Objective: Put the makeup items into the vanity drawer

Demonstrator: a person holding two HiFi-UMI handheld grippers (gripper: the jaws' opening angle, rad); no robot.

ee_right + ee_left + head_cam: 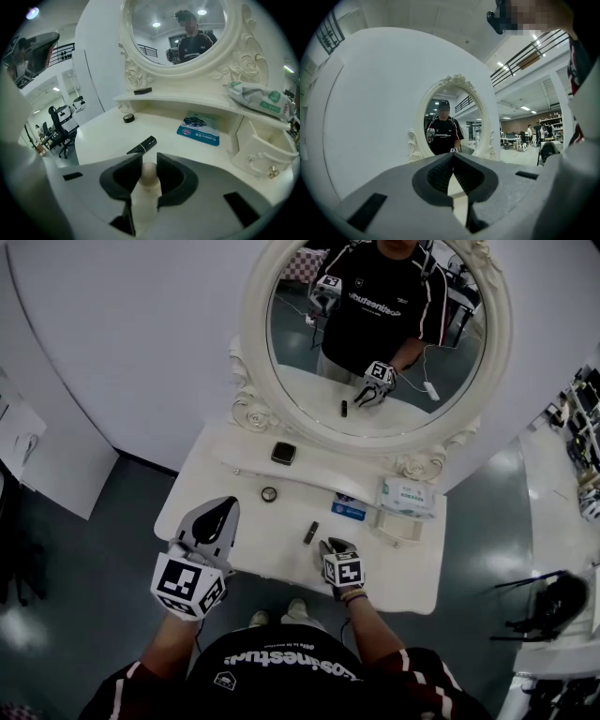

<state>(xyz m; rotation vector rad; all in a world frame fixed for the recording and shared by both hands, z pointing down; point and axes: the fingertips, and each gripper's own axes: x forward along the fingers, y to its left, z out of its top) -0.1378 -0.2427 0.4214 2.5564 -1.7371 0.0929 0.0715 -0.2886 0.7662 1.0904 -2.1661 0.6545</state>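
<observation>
My right gripper (330, 546) points down at the front edge of the white vanity table (234, 549). In the right gripper view its jaws (149, 160) are shut on a white rounded drawer knob (149, 176); the drawer itself is hidden below. A black lipstick tube (310, 532) (142, 145) lies just beyond, to the left. Further back sit a small round black jar (269, 494) (128, 118) and a square dark compact (283, 453) (142, 91) on the shelf. My left gripper (212, 519) (453, 157) hovers level over the table's left front, shut with nothing in it.
A blue packet (349, 510) (199, 128) lies at the back right, with a tissue pack (409, 498) (260, 97) on the shelf above a small ornate drawer box (260, 157). The oval mirror (375, 334) rises behind. The table's rim curves away on both sides.
</observation>
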